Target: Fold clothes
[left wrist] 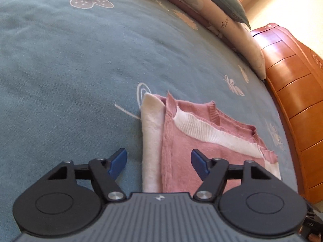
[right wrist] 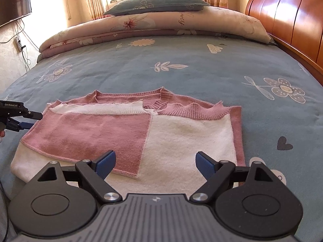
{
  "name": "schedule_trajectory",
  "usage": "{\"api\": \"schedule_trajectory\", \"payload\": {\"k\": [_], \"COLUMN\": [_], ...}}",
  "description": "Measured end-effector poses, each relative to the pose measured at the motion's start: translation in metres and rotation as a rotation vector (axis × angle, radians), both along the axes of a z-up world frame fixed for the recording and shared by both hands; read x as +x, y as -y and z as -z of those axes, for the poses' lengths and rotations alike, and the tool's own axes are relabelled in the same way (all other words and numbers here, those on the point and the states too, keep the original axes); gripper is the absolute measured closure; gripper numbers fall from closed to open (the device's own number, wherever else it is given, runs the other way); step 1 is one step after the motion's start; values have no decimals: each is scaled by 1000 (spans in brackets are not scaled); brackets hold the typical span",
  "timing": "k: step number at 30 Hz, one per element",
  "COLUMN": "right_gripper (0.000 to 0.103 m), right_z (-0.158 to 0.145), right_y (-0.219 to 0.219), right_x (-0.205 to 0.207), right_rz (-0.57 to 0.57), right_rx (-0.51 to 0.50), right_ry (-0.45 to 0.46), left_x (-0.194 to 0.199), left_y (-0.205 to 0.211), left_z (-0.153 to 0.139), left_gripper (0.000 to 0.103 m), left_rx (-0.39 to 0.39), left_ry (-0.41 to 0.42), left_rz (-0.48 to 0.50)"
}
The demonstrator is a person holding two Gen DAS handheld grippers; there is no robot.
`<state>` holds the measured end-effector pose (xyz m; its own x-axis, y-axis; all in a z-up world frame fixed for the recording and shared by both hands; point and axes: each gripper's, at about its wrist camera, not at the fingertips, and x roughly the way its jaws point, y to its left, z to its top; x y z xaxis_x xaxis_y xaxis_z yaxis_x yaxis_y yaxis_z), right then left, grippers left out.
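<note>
Pink-and-white sweater (right wrist: pixel 129 133) flat between parted claws

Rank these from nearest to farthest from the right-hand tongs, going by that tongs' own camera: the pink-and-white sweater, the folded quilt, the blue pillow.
From the right tongs:
1. Sweater, directly beneath and ahead.
2. Folded quilt, across the bed's far end.
3. Blue pillow, atop the quilt, by the window.

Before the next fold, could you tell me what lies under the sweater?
The blue floral bedsheet shows all around the pink-and-white sweater; the part directly underneath is covered.
</note>
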<state>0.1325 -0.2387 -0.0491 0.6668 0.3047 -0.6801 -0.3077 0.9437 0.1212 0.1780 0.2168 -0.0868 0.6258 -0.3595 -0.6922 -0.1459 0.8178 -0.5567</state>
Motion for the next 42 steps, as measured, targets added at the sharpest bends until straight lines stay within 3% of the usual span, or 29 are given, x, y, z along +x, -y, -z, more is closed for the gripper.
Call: {"api": "schedule_trajectory", "payload": {"k": [11,16,24,28,34,36,40,42], "right_gripper": [14,14,14,14,14,14,14,14], "right_z": [13,13,7,-4,-27,-30,-19,-8], "right_y": [-22,-29,-39,-52,-99,-116,-157,-179], "right_x": [17,22,20,14,-2,-11,-30,-42], "right_rz": [-61,-71,-132,-213,-414,-489,-640,-706], "right_rx": [-13,-13,-9,5,-54,-84,-194,-255], "right_ry": [-22,-18,1,35,150,181,218,235], "left_x": [38,50,6,9,42,43,40,40], "left_y": [-21,-20,-29,-23,-15,-15,-22,-24], "left_z": [22,23,35,35,33,32,38,40], "left_gripper": [34,33,31,25,26,32,83,82], "left_rx": [-184,-201,-322,-315,-297,-279,-216,-218], "left_ry": [100,100,101,131,128,122,84,77], "left_rz": [44,94,195,246,283,294,239,231]}}
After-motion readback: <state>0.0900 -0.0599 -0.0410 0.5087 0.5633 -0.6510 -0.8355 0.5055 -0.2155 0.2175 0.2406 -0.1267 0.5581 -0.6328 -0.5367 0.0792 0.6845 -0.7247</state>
